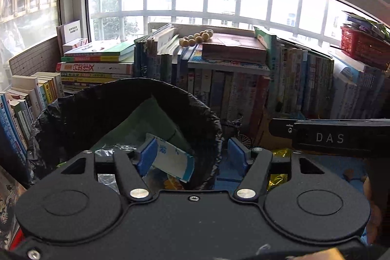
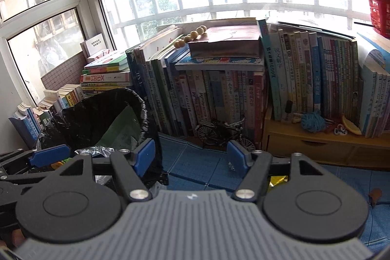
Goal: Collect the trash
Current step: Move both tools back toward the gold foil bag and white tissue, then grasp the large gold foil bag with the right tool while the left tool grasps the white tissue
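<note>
A waste bin lined with a black bag (image 1: 73, 118) stands on the blue mat in front of the books. Inside it lie a green sheet (image 1: 146, 121), clear plastic (image 1: 114, 150) and a white-and-blue packet (image 1: 173, 162). My left gripper (image 1: 191, 157) hangs open over the bin's right rim, the packet just beyond its left pad and not pinched. My right gripper (image 2: 191, 157) is open and empty over the mat, right of the bin (image 2: 109, 118). A gold wrapper (image 2: 277, 180) lies on the mat under its right finger; the left wrist view shows this wrapper (image 1: 280, 152) too.
Rows and stacks of books (image 2: 304, 79) line the window wall. A model bicycle (image 2: 221, 133) stands against them, and a wooden drawer unit (image 2: 316, 148) sits at right. A red basket (image 1: 363, 50) rests on the books. A brown scrap (image 2: 375, 194) lies on the mat (image 2: 195, 162).
</note>
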`<state>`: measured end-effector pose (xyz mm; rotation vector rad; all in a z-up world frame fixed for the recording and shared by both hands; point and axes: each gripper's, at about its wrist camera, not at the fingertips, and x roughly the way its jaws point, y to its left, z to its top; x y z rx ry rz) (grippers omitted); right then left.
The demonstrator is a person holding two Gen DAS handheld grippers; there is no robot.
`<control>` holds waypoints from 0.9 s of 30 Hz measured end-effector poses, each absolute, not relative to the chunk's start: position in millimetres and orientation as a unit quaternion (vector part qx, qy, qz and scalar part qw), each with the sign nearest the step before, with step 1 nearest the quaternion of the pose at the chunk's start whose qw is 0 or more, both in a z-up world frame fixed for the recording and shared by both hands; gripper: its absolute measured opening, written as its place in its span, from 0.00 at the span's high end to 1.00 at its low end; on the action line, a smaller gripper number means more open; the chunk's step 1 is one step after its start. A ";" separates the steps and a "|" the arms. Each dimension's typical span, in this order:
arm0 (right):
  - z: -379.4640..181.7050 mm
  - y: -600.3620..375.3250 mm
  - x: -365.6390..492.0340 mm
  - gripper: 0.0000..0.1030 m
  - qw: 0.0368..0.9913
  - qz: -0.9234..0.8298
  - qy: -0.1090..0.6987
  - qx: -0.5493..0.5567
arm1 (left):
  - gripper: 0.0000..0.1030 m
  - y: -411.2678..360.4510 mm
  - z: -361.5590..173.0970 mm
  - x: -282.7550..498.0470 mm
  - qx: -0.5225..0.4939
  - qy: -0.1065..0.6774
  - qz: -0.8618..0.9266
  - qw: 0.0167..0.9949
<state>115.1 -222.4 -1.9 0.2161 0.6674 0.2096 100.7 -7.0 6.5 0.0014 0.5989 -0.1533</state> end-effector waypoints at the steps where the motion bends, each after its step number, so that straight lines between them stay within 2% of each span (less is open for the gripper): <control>1: -3.6 -227.6 114.1 0.25 0.934 0.098 0.327 0.107 | 0.40 -12.3 5.9 100.8 0.003 0.294 -0.080 0.952; 18: -35.6 -293.4 112.2 0.24 0.929 0.066 0.347 0.113 | 0.39 -79.7 -17.8 103.3 0.021 0.299 -0.100 0.949; 27: -74.8 -323.5 118.7 0.24 0.917 0.056 0.377 0.117 | 0.39 -103.2 -60.2 106.2 0.023 0.330 -0.097 0.939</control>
